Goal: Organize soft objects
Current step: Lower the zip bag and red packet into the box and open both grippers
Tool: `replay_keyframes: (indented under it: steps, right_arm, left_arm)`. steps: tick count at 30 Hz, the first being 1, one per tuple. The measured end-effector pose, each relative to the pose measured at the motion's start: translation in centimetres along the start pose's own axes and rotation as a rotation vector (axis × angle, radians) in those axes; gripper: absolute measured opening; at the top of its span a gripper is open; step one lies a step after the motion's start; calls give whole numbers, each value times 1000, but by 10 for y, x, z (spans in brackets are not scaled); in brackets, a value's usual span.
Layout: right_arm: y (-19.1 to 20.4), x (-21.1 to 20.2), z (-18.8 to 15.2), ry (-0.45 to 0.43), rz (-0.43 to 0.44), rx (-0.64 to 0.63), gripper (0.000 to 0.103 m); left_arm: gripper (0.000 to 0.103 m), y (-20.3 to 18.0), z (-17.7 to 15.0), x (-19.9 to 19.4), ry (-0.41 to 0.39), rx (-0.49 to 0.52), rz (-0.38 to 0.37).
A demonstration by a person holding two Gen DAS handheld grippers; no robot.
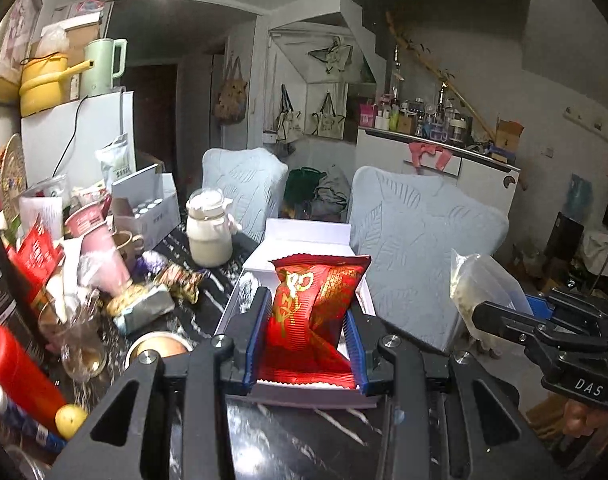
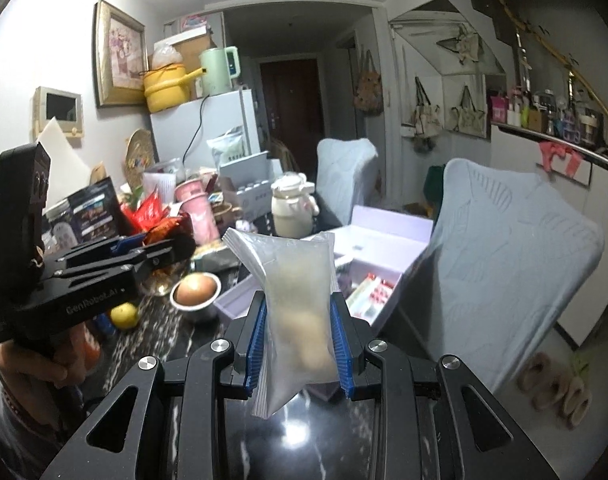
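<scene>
Red crinkled foil snack packet [image 1: 312,320] stands pinched between the blue pads of the left gripper [image 1: 309,340], raised above the dark marbled bench [image 1: 304,440], probably for carrying to the open white box [image 1: 300,240] just beyond. Clear plastic zip bag with pale lumps inside [image 2: 300,320] is clamped upright in the right gripper [image 2: 298,344]. From the right view, that box already holds small red-and-white packets [image 2: 374,296]. Nearby, a steel bowl [image 2: 195,300] holds 1 brown egg [image 2: 194,288].
</scene>
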State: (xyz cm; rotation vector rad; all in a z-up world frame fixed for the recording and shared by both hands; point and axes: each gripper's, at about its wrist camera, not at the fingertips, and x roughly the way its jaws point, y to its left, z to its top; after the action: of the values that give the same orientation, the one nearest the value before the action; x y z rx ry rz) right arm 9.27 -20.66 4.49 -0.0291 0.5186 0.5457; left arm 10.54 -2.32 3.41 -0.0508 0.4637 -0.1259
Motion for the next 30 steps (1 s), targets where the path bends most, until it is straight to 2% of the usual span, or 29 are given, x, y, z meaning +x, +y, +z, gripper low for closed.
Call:
replay_keyframes:
  steps: [11,17,26,30]
  right_arm:
    - [-28,54,31,-10,-36,7,30]
    - [-43,82,43,-8,-47,8,30]
    - [-58,138,51,29,-71,2,30]
    - [-65,161,50,59,-75,12,30]
  left_arm:
    - [35,8,27,59,-12,23,-4]
    - [35,17,37,94,-1,34,31]
    - [35,36,36,149,58,19,58]
    - [35,40,29,173,110,24,69]
